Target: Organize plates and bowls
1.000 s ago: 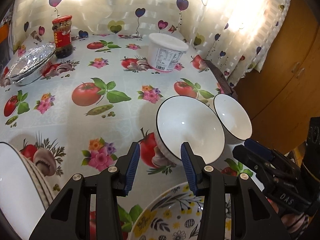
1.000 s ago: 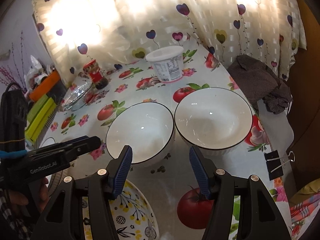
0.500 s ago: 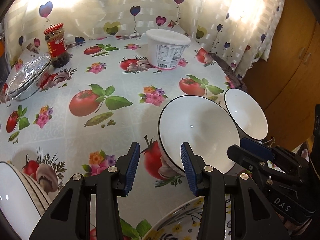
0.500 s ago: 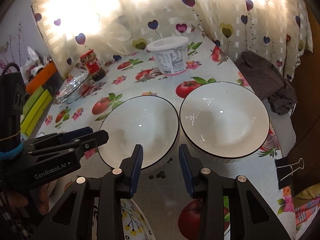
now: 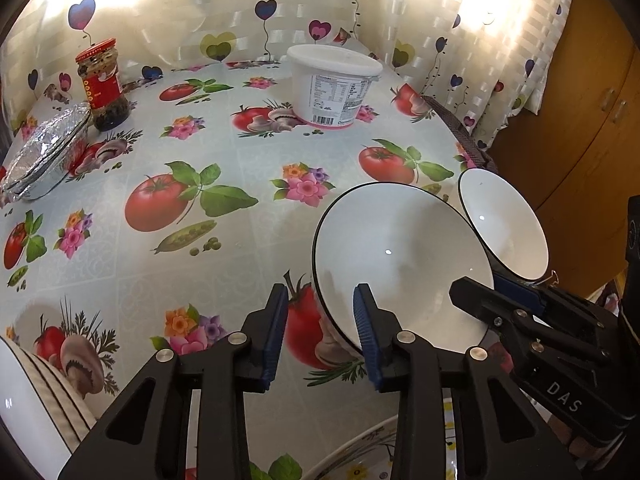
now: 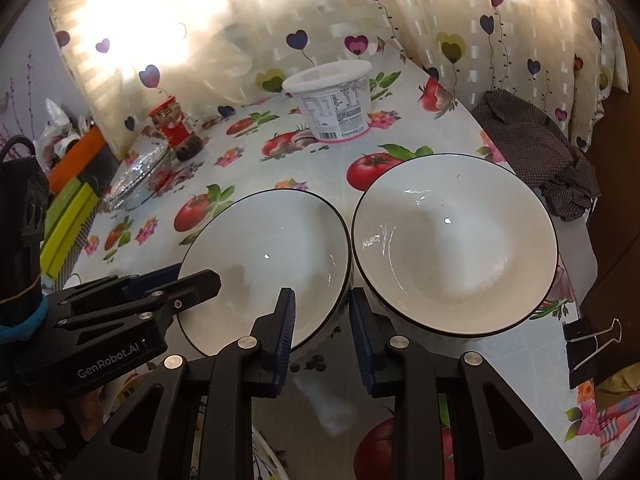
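Two white bowls with black rims stand side by side on the tablecloth. My left gripper (image 5: pixel 320 320) straddles the near left rim of the left bowl (image 5: pixel 400 256), one finger inside and one outside; its jaws are closing and the pads stand off the rim. My right gripper (image 6: pixel 322 320) has the left bowl's (image 6: pixel 264 256) right rim between its fingers, jaws closing, no clear press. The right bowl (image 6: pixel 456 240) touches it. A flowered plate (image 5: pixel 360 456) lies just below both grippers.
A stack of white plates (image 5: pixel 24 400) sits at the near left. Farther back stand a white tub (image 5: pixel 334 84), a red-lidded jar (image 5: pixel 102 84) and a foil dish (image 5: pixel 44 160). A dark cloth (image 6: pixel 532 148) and a binder clip (image 6: pixel 588 344) mark the table's right edge.
Both grippers have come forward and down onto the left bowl. The right jaws have narrowed a lot, the left jaws a little. The bowls have not moved.
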